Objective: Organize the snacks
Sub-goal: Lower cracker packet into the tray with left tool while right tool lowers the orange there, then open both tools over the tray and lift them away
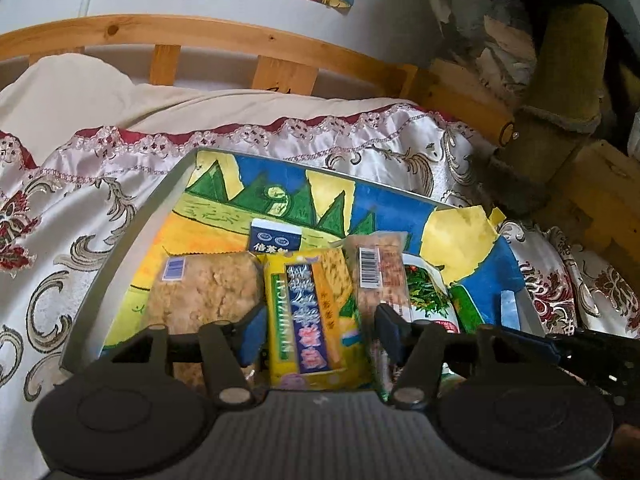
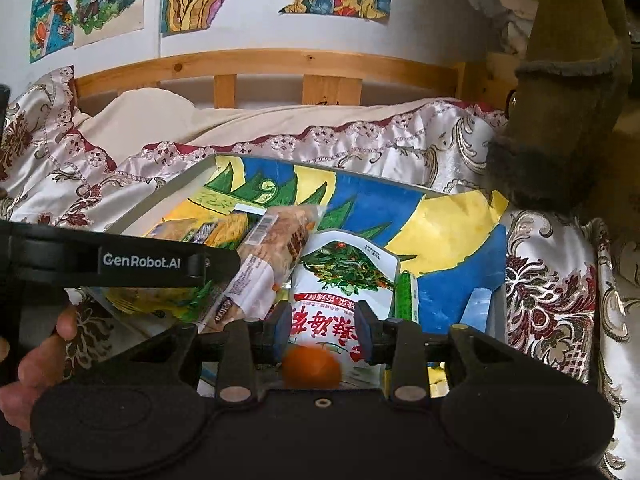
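A shallow grey tray [image 1: 120, 256], lined with a brightly painted paper sheet, is laid on a satin bedspread [image 1: 80, 200] edged with lace. Crinkly snack packets are lined up in it: a clear bag of pale crumbly pieces [image 1: 204, 292], a glossy yellow packet [image 1: 308, 312], a barcoded clear wrapper [image 1: 376, 268] and a white pouch [image 2: 344, 276] printed with greens. The left tongs [image 1: 320, 330] are spread around the yellow packet; contact cannot be told. The right tongs [image 2: 322, 330] are held part-open over the white pouch's lower edge, gripping nothing visibly.
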`<state>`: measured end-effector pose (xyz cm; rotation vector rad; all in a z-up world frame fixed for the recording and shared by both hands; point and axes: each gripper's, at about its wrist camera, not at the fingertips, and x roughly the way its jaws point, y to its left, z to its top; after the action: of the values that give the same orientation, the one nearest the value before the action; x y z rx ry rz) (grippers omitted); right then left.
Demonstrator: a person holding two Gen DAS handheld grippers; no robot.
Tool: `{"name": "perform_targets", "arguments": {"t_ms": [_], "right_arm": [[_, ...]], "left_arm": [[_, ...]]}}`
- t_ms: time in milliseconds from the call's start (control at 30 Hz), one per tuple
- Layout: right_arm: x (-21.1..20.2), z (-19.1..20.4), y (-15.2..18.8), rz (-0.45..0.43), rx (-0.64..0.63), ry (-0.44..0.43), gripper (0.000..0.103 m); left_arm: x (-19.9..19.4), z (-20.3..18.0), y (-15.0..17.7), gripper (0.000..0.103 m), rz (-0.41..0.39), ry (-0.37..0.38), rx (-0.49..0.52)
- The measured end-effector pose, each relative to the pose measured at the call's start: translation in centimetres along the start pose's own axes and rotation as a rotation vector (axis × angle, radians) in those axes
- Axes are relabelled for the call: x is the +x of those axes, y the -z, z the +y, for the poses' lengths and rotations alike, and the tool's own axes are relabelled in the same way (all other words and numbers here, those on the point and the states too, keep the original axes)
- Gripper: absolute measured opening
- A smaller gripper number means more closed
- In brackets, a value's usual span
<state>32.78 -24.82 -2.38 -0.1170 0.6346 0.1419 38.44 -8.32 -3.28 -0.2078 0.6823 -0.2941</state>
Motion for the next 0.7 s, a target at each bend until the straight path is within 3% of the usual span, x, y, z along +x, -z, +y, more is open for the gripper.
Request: {"name": "perform_targets", "arguments": {"t_ms": [133,267,333,433,633,700], "right_arm": [[-0.8,-0.1,0.1,-0.031,-0.006,0.01,0.051],[-2.3,-0.6,-0.2,-0.06,0.046,-0.006,0.061],[-3.5,-0.6,-0.5,-0.093,0.055,-0.007,0.072],[-5.7,-0.4,-1.2,-0.146,0.07,-0.006,0.081],[-11.4,-0.2,-1.9,-0.247,0.088,0.035,0.1],[-13.6,-0.2,-1.7,-0.278,0.092,0.041,0.102]], "left_arm": [[-1.2,0.0,0.0,0.082,-0.026,-0.016,-0.013],[-3.2,0.0,-0.4,0.085,-0.06,-0.04,-0.021],[-4.8,0.0,-0.6,0.089,-0.085,-0.055,-0.023],[-7.6,-0.1,-0.9,0.097,-0.139,-0.071,-0.026],[-14.1,-0.7,-1.2,0.102,-0.214,-0.1,0.007],[-16.4,-0.9,-0.8,0.102,-0.241,-0.113,0.011]]}}
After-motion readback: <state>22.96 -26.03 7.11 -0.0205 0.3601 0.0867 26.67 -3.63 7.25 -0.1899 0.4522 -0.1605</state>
